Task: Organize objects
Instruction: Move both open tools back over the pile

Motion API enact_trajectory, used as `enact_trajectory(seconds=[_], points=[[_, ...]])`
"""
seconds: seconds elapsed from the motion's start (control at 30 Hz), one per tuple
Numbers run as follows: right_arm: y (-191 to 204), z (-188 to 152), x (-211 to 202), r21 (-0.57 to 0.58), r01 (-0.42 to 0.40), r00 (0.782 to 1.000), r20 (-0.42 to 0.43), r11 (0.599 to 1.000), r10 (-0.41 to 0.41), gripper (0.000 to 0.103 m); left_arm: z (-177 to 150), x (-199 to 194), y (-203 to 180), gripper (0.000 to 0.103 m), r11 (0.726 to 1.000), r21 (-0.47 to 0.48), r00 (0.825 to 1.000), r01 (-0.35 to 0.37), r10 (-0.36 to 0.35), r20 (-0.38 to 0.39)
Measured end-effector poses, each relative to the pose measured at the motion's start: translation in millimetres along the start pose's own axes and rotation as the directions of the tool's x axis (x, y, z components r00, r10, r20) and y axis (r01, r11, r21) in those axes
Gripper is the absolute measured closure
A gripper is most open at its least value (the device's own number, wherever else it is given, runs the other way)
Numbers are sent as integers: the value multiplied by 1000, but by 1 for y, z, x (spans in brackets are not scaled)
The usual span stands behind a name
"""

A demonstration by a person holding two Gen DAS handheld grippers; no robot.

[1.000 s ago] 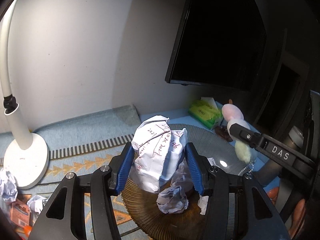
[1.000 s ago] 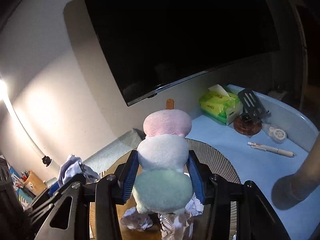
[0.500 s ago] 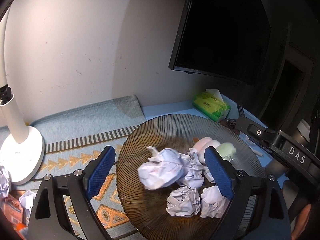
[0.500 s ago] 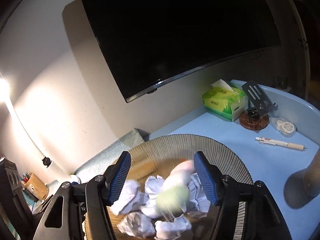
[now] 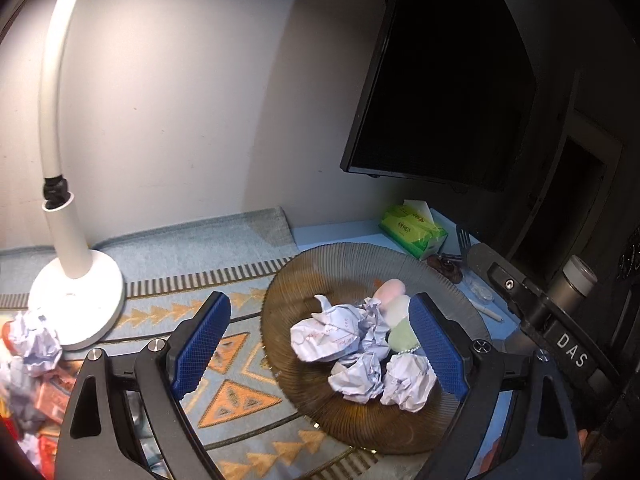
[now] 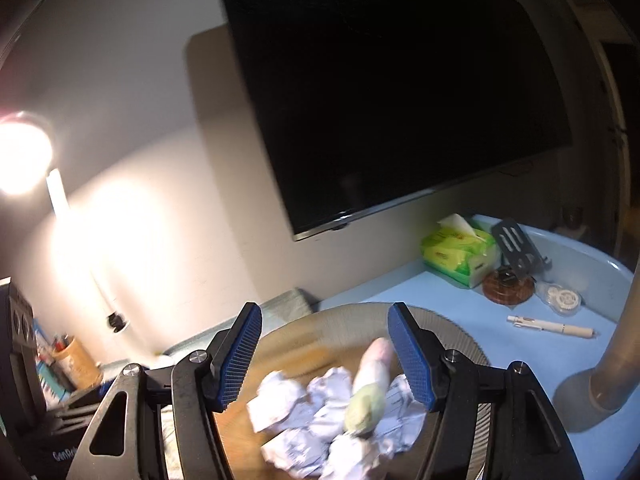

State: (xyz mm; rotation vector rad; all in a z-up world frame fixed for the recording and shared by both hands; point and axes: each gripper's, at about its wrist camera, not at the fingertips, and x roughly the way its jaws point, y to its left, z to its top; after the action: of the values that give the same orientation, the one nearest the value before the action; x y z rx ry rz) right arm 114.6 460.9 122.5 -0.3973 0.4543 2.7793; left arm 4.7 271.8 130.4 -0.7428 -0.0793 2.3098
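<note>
A brown ribbed glass plate [image 5: 340, 264] [image 6: 448, 328] holds several crumpled paper balls [image 5: 326, 336] [image 6: 280, 400] and a pink, white and green plush toy [image 5: 394, 312] [image 6: 370, 388] lying among them. My left gripper [image 5: 320, 344] is open and empty above the plate's left side. My right gripper [image 6: 326, 356] is open and empty above the plate. Its body shows at the right of the left wrist view [image 5: 532, 312].
A white lamp [image 5: 76, 280] stands on the patterned mat [image 5: 240, 360] at left, with more paper balls [image 5: 34, 340] beside it. A green tissue pack [image 6: 460, 252], a pen [image 6: 552, 326], a tape roll [image 6: 560, 298] and a black monitor [image 6: 400, 100] are at the right and back.
Both grippers opened: the left dropped its paper ball and the right dropped the plush toy onto the plate. Both have since drawn back from the pile.
</note>
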Motion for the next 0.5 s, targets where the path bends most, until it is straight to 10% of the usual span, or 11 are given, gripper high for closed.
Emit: enact_trajectory(seconds=[0.27,0.5], points=[[79,-24,-31,-40,-263,957,-138,964,255,36,-15,-104,53,13,985,-15,984,-173,173,47],[143,-100,-21,-61,-394,871,-343,917,352,36,-80,-172,143,12,892,-102,896,-439,444,23]])
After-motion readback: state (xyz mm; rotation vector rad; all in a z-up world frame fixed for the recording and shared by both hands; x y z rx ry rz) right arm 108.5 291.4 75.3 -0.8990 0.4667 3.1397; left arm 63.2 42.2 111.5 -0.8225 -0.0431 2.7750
